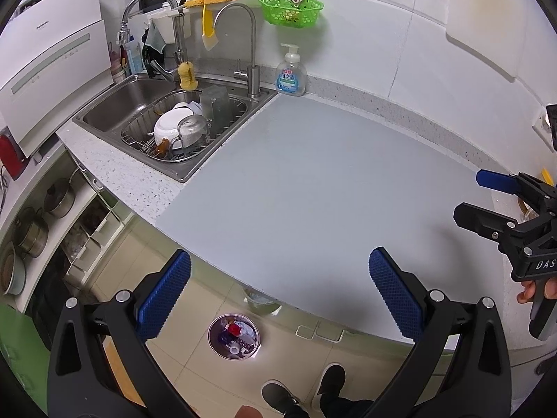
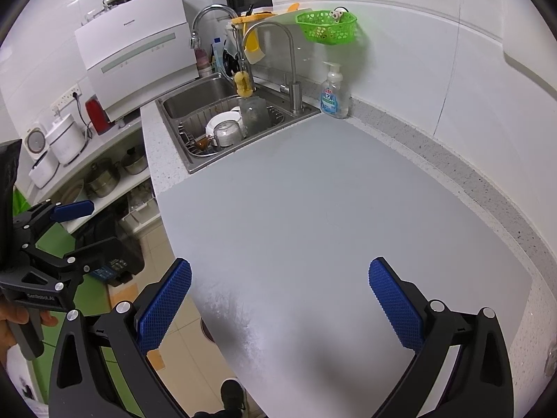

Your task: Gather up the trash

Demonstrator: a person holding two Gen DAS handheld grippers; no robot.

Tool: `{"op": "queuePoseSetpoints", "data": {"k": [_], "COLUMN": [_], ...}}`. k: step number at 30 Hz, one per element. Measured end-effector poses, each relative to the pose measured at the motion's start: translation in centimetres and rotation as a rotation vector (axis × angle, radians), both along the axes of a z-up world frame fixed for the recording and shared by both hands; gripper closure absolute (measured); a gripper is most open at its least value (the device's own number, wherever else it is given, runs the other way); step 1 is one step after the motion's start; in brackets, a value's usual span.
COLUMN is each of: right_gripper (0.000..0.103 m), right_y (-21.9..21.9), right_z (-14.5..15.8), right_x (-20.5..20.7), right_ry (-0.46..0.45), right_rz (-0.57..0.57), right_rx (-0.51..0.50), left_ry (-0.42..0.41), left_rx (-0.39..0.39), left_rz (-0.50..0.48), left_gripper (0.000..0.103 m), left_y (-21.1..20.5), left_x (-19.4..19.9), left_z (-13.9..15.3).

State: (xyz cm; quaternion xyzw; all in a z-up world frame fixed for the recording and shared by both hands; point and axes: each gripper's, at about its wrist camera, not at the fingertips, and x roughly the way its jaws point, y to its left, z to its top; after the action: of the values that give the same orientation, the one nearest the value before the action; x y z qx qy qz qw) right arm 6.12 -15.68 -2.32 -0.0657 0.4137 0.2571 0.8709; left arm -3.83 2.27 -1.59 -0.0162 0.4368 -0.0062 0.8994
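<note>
While both tools hang above the grey mat (image 2: 313,209) on the countertop, I record the left gripper (image 1: 278,296) with jaws spread wide and nothing between them, and the right gripper (image 2: 278,296) likewise wide and empty. No trash shows on the mat in either wrist view. The only trash I can identify lies in the metal bin (image 1: 234,337) on the floor, below the mat's front edge and just ahead of the person's shoes (image 1: 306,390); it holds a red item, something white and other scraps too small to name. I judge such scraps light, soft and crushable, best taken across a narrow part with a gentle close; the bin itself looks stiff and smooth, so its rim would be the only sound hold, and a slippery one. Beyond the mat's far left corner sits the sink (image 1: 104,111), with a rack of dishes (image 1: 181,129) that I judge fragile and to be kept clear of. A soap bottle (image 1: 291,73) stands just past the mat's far edge, against the wall. Open room over the mat is generous; the front edge drops straight to the floor, and cabinet shelves with pots (image 1: 34,223) crowd the space left of the bin.
</note>
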Motion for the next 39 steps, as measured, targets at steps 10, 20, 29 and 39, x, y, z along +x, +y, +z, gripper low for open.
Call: {"op": "queuePoseSetpoints", "data": {"k": [10, 20, 29, 39], "right_gripper": [0.005, 0.005, 0.005, 0.005], "right_y": [-0.1, -0.3, -0.4, -0.3], "right_z": [0.8, 1.3, 1.2, 1.1], "right_x": [-0.6, -0.7, -0.7, -0.5], "right_ry": [-0.032, -0.05, -0.047, -0.04], "right_rz": [0.014, 0.012, 0.011, 0.008], "right_rx": [0.016, 0.026, 0.025, 0.027], "left_ry": [-0.028, -0.036, -0.036, -0.036], "left_rx": [-0.003, -0.003, -0.003, -0.009], "left_rz": [0.02, 0.024, 0.024, 0.022], "left_gripper": [0.003, 0.003, 0.003, 0.003], "left_y": [0.1, 0.0, -0.1, -0.3], "left_x": [-0.5, -0.6, -0.5, -0.3], "left_z": [0.9, 1.0, 1.1, 1.1]}}
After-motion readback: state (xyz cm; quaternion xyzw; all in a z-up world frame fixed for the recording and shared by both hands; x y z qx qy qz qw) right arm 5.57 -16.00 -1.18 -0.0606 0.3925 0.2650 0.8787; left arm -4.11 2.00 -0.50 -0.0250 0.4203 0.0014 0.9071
